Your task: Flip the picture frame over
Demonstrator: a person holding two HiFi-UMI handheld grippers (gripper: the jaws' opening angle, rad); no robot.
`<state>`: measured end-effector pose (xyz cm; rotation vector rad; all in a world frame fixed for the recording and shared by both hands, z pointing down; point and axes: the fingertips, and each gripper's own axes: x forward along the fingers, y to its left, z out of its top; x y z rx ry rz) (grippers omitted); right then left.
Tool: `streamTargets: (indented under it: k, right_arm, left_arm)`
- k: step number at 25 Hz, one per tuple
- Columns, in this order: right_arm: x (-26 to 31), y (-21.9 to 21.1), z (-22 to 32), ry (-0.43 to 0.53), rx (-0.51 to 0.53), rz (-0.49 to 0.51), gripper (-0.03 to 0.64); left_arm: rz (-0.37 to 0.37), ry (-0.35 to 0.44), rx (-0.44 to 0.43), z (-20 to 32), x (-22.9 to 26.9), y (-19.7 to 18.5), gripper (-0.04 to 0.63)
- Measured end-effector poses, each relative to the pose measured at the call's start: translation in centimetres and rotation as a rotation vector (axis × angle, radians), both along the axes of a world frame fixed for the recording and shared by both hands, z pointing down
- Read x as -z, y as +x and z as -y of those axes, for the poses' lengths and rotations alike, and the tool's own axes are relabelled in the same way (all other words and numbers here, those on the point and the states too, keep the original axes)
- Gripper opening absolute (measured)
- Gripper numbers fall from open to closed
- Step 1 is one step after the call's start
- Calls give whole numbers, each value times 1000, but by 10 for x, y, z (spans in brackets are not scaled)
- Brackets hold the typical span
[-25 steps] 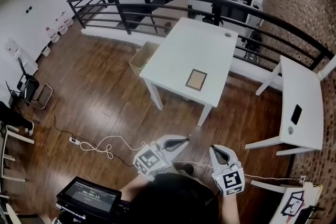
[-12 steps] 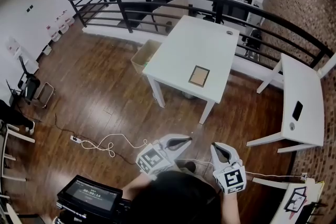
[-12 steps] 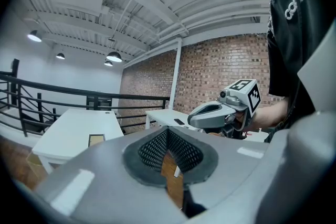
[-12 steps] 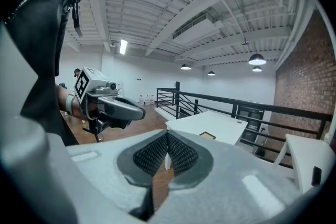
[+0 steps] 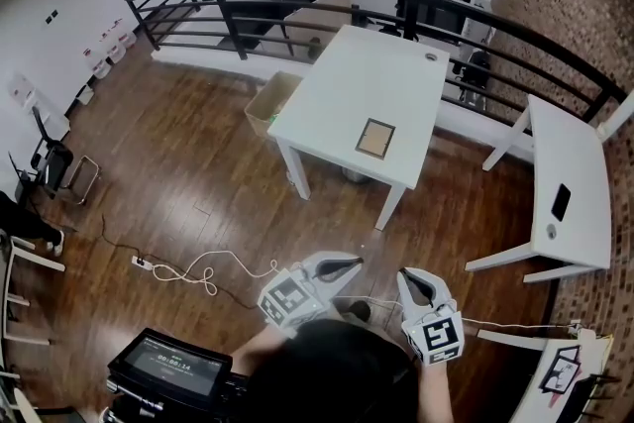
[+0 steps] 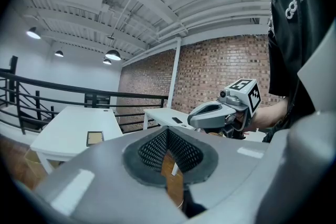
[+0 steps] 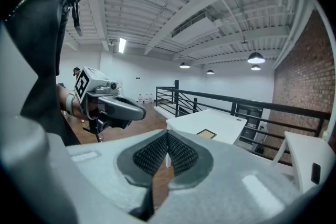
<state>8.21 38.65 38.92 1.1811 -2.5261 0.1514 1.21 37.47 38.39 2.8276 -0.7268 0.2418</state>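
A small rectangular picture frame [image 5: 375, 138] with a dark border and a tan centre lies flat on a white square worktop [image 5: 337, 84], near the front edge. It is well apart from the person standing on the brown wooden floor [image 5: 198, 163]. The grey left gripper [image 5: 349, 263] and the grey right gripper [image 5: 406, 278] are held low in front of the body and aimed toward the worktop. On each the jaws are pressed together with nothing between them.

The frame looks thin, stiff and light, and a glazed face, if it has one, would make it fragile. Whether the tan side is the front or the backing cannot be told from here. Lying flush on a smooth top, it offers little to pinch and will likely slide if pushed. The best hold appears to be the dark border along one side, with one gripper tipping that edge up while the other steadies the opposite side.
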Motion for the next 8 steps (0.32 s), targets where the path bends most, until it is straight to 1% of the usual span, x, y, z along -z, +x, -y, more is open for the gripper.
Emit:
streamTargets:
  k: [8]
  right_arm:
    - [-3, 1, -2, -5, -9, -5, -8]
  left_arm:
    - [-19, -15, -9, 0, -2, 2, 14]
